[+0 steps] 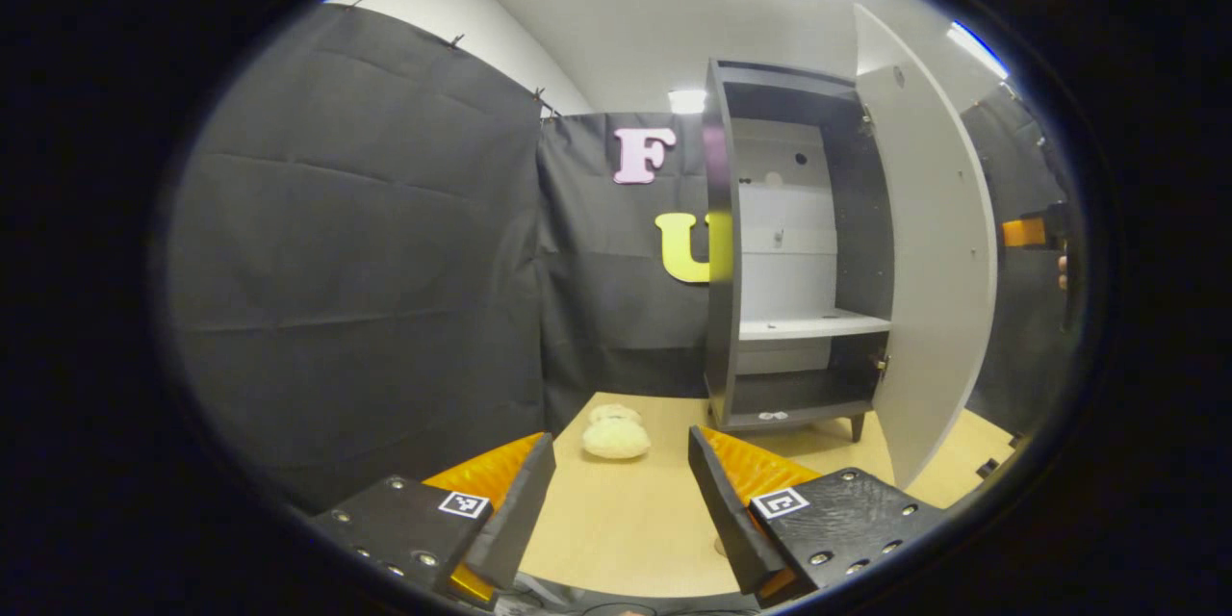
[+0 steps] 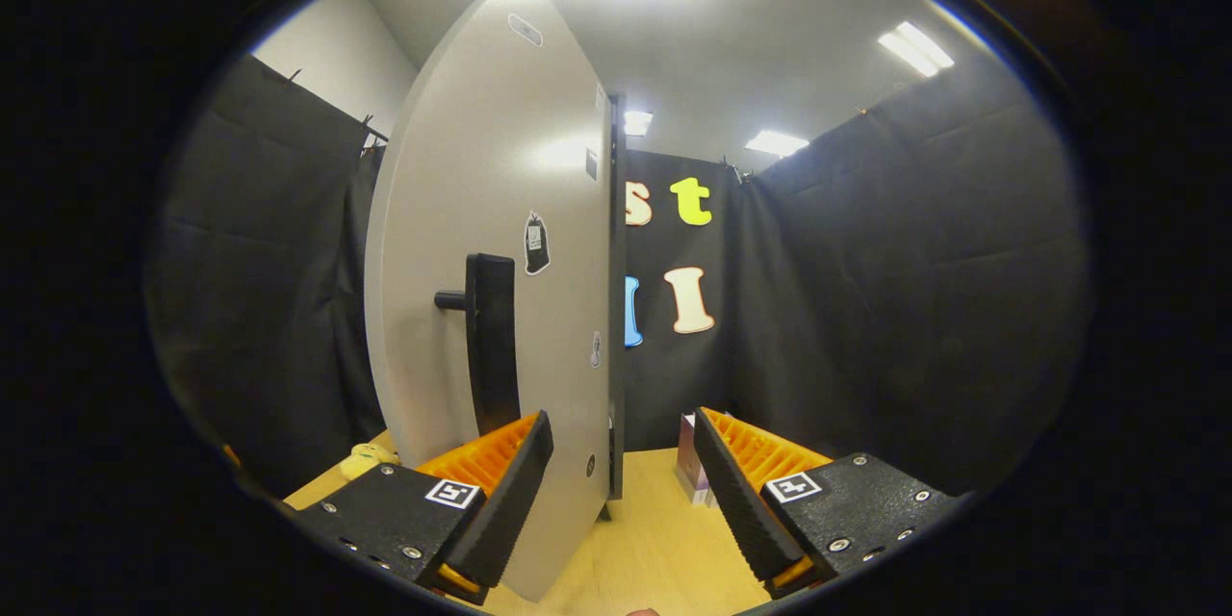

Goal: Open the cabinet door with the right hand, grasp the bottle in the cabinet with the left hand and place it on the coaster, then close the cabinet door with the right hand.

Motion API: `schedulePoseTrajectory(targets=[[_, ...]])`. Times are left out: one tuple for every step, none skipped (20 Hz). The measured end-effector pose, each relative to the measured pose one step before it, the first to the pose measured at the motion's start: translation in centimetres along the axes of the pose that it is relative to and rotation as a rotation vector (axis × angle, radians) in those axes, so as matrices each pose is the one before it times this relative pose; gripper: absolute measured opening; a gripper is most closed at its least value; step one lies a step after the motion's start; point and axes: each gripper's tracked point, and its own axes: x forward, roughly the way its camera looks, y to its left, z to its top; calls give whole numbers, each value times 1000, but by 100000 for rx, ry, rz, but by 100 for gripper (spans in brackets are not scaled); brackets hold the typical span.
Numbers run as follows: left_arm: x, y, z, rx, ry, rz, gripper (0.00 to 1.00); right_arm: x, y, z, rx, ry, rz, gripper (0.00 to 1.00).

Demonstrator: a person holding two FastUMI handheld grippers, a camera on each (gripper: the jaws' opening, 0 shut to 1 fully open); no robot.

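The dark cabinet (image 1: 722, 308) stands at the back of the wooden table with its white door (image 1: 938, 289) swung wide open to the right. Inside are a white shelf (image 1: 813, 323) and a dark bottom floor holding a small pale item (image 1: 771, 416). My left gripper (image 1: 621, 443) is open, low over the table and well short of the cabinet. In the right gripper view, the door's outer face (image 2: 452, 241) looms close, its black handle (image 2: 491, 346) just above my left finger. My right gripper (image 2: 624, 419) is open and grips nothing.
A cream plush-like lump (image 1: 616, 435) lies on the table (image 1: 616, 529) between my left gripper and the cabinet. A small pinkish box (image 2: 687, 467) stands behind the door near the booth wall. The other gripper and a hand (image 1: 1035, 233) show beyond the door's edge.
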Motion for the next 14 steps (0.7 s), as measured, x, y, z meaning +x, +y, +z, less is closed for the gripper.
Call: schedulePoseTrajectory(targets=[[-37,93,92,354,-194,659,86,334,371,69,768,-345,857,87],[15,123,-60,212,-134,659,87,96,408,137,1132,-530,958,87],[8,109,-12,135,79,721,87,270,316,13,918,-338,572,92],[62,142,-60,100,121,828,87,248,226,104,366,-359,303,92],[116,172,-81,159,161,863,87,240,83,104,290,-417,100,92],[96,132,-87,170,105,960,83,210,130,104,513,-351,224,92],[4,135,-75,192,-26,886,83,330,319,-17,623,-279,425,92],[48,110,-60,283,104,975,83,220,293,5,766,11,619,92],[-46,122,-19,244,-18,999,83,267,295,-79,892,-2,691,92],[8,71,-1,211,91,947,87,284,343,14,799,-164,641,87],[15,133,-56,97,96,1011,87,372,283,-63,707,-162,621,92],[10,63,13,94,86,862,87,280,399,53,589,-194,765,92],[-12,129,-19,152,47,980,87,332,446,14,549,-55,972,92],[-3,101,29,235,91,1036,87,311,444,-10,572,101,1227,92]])
